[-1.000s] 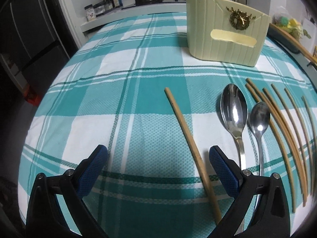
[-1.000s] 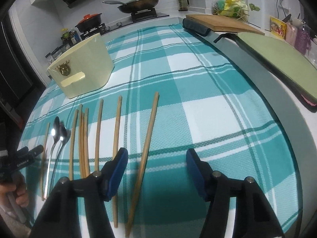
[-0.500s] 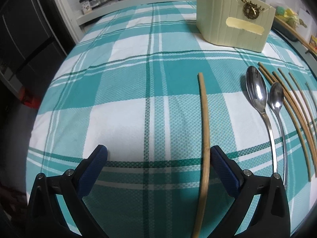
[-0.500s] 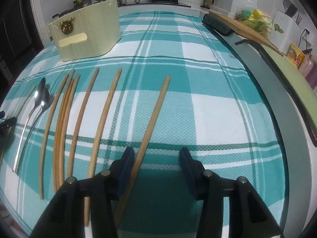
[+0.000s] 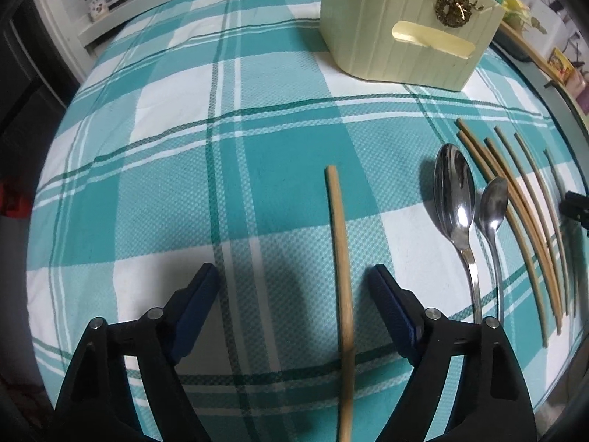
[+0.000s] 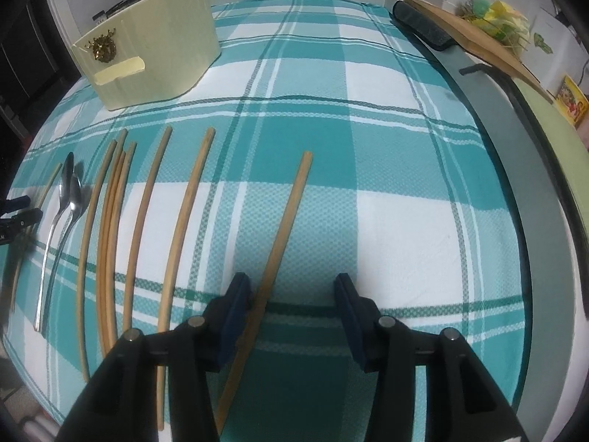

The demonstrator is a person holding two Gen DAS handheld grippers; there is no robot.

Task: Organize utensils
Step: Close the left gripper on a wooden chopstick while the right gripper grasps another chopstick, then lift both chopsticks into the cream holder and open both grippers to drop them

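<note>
Several wooden chopsticks and two metal spoons lie in a row on a teal plaid cloth. My left gripper (image 5: 294, 287) is open, its fingers on either side of the leftmost chopstick (image 5: 340, 258), which runs nearer the right finger. The large spoon (image 5: 452, 199) and small spoon (image 5: 493, 210) lie to its right. My right gripper (image 6: 292, 291) is open around the rightmost chopstick (image 6: 283, 235), which lies against the left finger (image 6: 235, 294). A cream utensil holder (image 5: 401, 25) stands upright at the back; it also shows in the right wrist view (image 6: 147, 55).
More chopsticks (image 6: 184, 221) lie between the two grippers. A wooden cutting board (image 6: 478, 44) and a dark roll (image 6: 423, 25) sit at the table's right edge. Stove, pans and jars stand behind the table. The table's left edge (image 5: 48, 169) drops to a dark floor.
Both grippers have moved forward and lower over the cloth. The left one now straddles the leftmost chopstick; the right one straddles the rightmost chopstick and its jaws stand narrower than a second ago.
</note>
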